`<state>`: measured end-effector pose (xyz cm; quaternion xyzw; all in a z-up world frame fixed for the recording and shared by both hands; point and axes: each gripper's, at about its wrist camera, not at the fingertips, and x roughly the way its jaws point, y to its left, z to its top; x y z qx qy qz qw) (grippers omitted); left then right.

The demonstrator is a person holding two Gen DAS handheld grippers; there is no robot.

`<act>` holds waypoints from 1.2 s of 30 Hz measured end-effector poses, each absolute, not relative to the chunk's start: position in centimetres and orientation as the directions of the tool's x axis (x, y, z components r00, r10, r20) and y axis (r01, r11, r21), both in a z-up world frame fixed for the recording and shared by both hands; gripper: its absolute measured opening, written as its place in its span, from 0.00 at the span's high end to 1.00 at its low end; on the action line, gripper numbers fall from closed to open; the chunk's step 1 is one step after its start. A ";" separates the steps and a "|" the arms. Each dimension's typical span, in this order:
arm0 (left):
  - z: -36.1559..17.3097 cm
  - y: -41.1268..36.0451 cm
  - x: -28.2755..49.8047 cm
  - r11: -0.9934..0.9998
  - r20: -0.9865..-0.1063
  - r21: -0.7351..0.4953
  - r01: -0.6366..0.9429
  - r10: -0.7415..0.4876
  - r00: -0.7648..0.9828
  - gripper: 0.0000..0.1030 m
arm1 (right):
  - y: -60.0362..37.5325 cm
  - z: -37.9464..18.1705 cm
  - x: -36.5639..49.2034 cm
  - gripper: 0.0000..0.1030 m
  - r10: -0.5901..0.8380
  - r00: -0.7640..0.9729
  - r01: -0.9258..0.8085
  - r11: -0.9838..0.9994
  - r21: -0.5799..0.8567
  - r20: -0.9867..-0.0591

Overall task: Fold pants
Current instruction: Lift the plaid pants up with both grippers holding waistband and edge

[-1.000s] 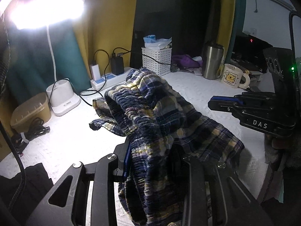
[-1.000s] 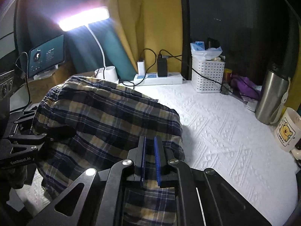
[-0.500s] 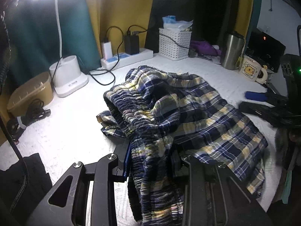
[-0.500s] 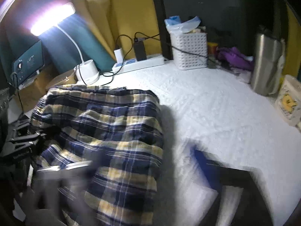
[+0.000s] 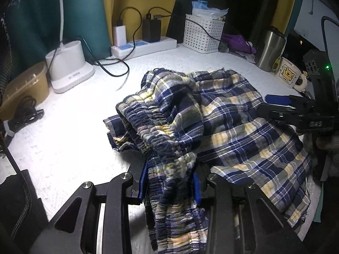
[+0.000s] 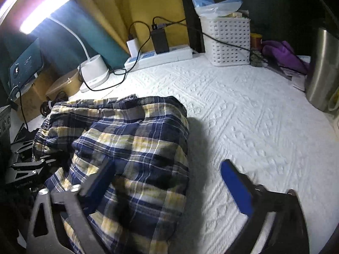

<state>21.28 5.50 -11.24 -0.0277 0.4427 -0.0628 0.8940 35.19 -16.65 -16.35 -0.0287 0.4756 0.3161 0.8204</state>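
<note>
item: plaid pants (image 5: pixel 228 122), lying on the white table (image 6: pixel 243 114), doubled over once into a loose heap, elastic waistband bunched at the near left edge. left gripper (image 5: pixel 169 182): clamped on the gathered waistband, jaws easing apart a little. right gripper (image 6: pixel 167 182): jaws wide and now narrowing, nothing pinched; one finger over the cloth, the other over bare table. status: first fold laid down; smoothing and further folds appear outstanding.

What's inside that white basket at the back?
The white basket holds a clear plastic bag with something blue poking out on top. Its walls hide whatever lies lower down.
</note>
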 end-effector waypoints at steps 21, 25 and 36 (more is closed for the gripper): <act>-9.6 3.8 20.8 0.985 -0.752 -0.097 0.142 -0.165 0.638 0.72 | -15.2 -15.3 32.6 0.86 0.532 0.364 -0.606 0.759 0.239 -0.765; -8.0 3.7 19.5 0.984 -0.720 -0.102 0.147 -0.175 0.672 0.72 | -15.5 -13.3 31.3 0.86 0.548 0.398 -0.610 0.757 0.234 -0.736; -2.9 3.6 15.1 0.981 -0.610 -0.085 0.176 -0.191 0.769 0.72 | -16.5 -7.9 27.4 0.86 0.562 0.497 -0.617 0.764 0.186 -0.661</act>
